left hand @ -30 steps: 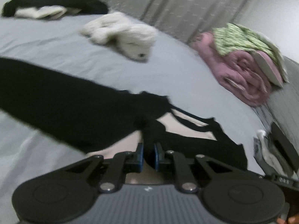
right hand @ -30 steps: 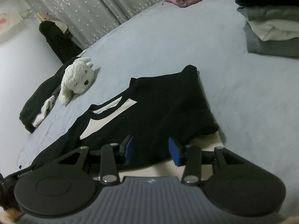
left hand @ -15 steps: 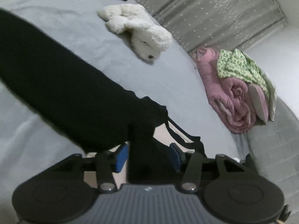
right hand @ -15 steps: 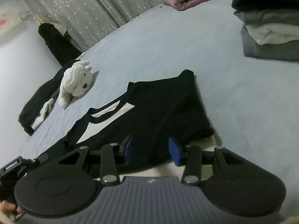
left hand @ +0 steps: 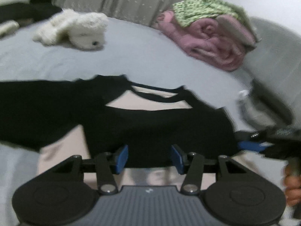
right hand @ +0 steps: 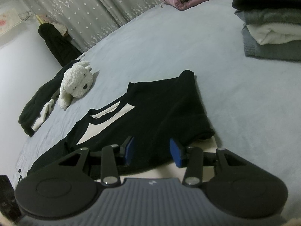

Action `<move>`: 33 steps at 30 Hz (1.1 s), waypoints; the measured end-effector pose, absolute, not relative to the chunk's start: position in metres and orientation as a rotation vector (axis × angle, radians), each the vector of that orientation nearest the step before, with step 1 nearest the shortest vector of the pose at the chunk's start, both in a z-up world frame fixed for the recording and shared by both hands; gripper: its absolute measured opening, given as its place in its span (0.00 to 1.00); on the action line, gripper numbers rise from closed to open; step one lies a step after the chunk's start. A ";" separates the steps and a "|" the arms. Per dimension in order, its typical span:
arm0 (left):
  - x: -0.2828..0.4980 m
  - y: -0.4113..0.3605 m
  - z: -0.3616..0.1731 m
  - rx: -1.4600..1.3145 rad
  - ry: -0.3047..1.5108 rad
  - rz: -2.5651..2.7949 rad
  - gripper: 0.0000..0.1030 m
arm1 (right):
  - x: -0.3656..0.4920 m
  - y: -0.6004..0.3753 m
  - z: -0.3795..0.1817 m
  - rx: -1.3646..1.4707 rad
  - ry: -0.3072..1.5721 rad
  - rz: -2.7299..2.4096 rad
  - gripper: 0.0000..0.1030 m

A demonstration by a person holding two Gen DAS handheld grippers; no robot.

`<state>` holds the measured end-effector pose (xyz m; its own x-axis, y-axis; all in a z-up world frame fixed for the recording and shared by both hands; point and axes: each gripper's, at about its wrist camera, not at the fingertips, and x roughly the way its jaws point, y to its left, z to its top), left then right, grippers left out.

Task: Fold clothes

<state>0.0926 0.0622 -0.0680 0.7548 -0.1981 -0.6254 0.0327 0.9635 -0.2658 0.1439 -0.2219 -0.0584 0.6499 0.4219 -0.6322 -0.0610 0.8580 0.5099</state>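
Garment: a black top (left hand: 154, 124) with a pale cream panel at the neck and a cream layer showing at its lower hem; it lies spread flat on the grey-blue bed sheet (left hand: 131, 56), neckline away from the cameras.
Sleeves: in the left wrist view one long black sleeve (left hand: 37, 103) runs out flat to the left; in the right wrist view the right side of the top (right hand: 150, 116) is folded in, its edge bunched near the hem.
Left gripper (left hand: 149, 156): low over the hem of the top, blue pads standing well apart; its jaws have just been opening, black cloth lies under the gap, neither pad presses on it.
Right gripper (right hand: 151, 151): at the hem on the top's right side, pads parted about as far, cloth beneath the gap, nothing pinched.
Seen from the left: the right gripper's (left hand: 263, 141) blue pad sits at the top's right edge, a hand (left hand: 292, 186) on its handle.
Plush dog (right hand: 77, 82): white, lying beyond the top, well apart from it.
Pink quilt (left hand: 210, 43): rolled at the far side of the bed, a green patterned cloth (left hand: 203, 9) on it.
Folded stack (right hand: 272, 30): black, grey and white pieces, far right.
Dark clothes (right hand: 41, 101): beside the plush dog.
Curtain (right hand: 84, 9): grey, star-dotted, behind the bed.
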 end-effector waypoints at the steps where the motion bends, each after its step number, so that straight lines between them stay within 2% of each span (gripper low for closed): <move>1: 0.091 0.065 -0.065 -0.223 0.694 -0.079 0.51 | 0.144 -0.222 -0.058 0.477 0.823 0.286 0.45; 7: 0.079 0.110 -0.042 -0.280 0.606 0.103 0.59 | 0.145 -0.223 -0.057 0.483 0.815 0.283 0.45; 16: 0.082 0.167 -0.056 -0.560 0.644 0.131 0.57 | 0.145 -0.228 -0.055 0.495 0.804 0.273 0.45; 21: 0.093 0.159 -0.066 -0.590 0.673 0.071 0.43 | 0.147 -0.229 -0.055 0.498 0.806 0.271 0.45; 23: 0.096 0.152 -0.070 -0.574 0.686 0.063 0.41 | 0.146 -0.229 -0.056 0.499 0.809 0.272 0.45; 25: 0.098 0.147 -0.070 -0.556 0.682 0.061 0.31 | 0.146 -0.229 -0.056 0.498 0.810 0.275 0.45; 27: 0.098 0.143 -0.068 -0.533 0.656 0.066 0.07 | 0.145 -0.227 -0.056 0.493 0.813 0.283 0.45; 28: 0.098 0.141 -0.066 -0.522 0.644 0.068 0.04 | 0.144 -0.225 -0.056 0.488 0.816 0.293 0.45; 33: 0.093 0.137 -0.045 -0.515 0.531 0.057 0.04 | 0.133 -0.202 -0.057 0.433 0.819 0.418 0.45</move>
<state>0.0928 0.1374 -0.0450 0.8640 -0.0783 -0.4974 -0.1826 0.8719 -0.4545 0.1333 -0.2022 -0.0567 0.6125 0.5124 -0.6019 -0.1875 0.8339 0.5191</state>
